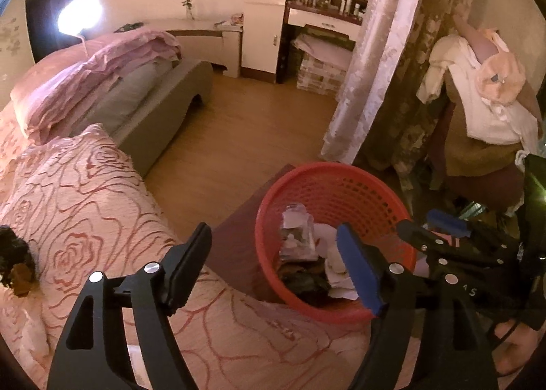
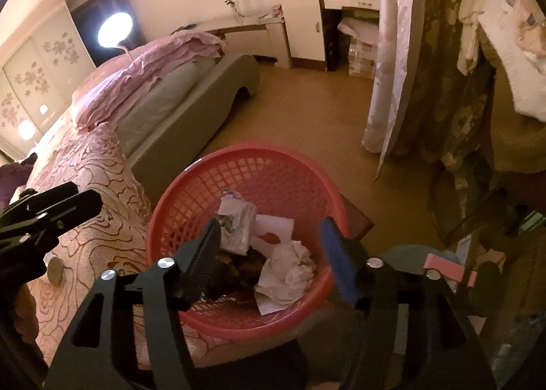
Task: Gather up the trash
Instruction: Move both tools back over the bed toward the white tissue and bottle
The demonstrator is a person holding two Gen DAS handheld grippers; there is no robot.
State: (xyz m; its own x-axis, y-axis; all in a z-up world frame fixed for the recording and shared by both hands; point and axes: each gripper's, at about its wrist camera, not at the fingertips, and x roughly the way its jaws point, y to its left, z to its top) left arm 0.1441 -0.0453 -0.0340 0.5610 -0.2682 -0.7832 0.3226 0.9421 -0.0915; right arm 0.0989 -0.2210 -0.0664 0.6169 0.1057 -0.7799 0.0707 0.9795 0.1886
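A red mesh basket point(image 1: 344, 185) point(image 2: 259, 164) stands beside the bed and holds trash: a clear plastic bottle point(image 1: 297, 229) point(image 2: 239, 226), crumpled white paper point(image 1: 336, 267) point(image 2: 290, 267) and dark scraps. My left gripper point(image 1: 273, 263) is open over the bed edge and the basket's near rim, nothing between its fingers. My right gripper point(image 2: 269, 253) is open above the basket's inside, empty too. The right gripper point(image 1: 440, 229) also shows at the right of the left wrist view, and the left gripper point(image 2: 58, 209) shows at the left edge of the right wrist view.
A bed with a pink rose-patterned quilt point(image 1: 85, 212) point(image 2: 85, 240) lies left of the basket. A dark object point(image 1: 15, 260) rests on the quilt at far left. Floral curtains point(image 1: 392, 66) and a chair piled with clothes point(image 1: 484, 100) stand right. Wooden floor point(image 1: 239, 130) lies beyond.
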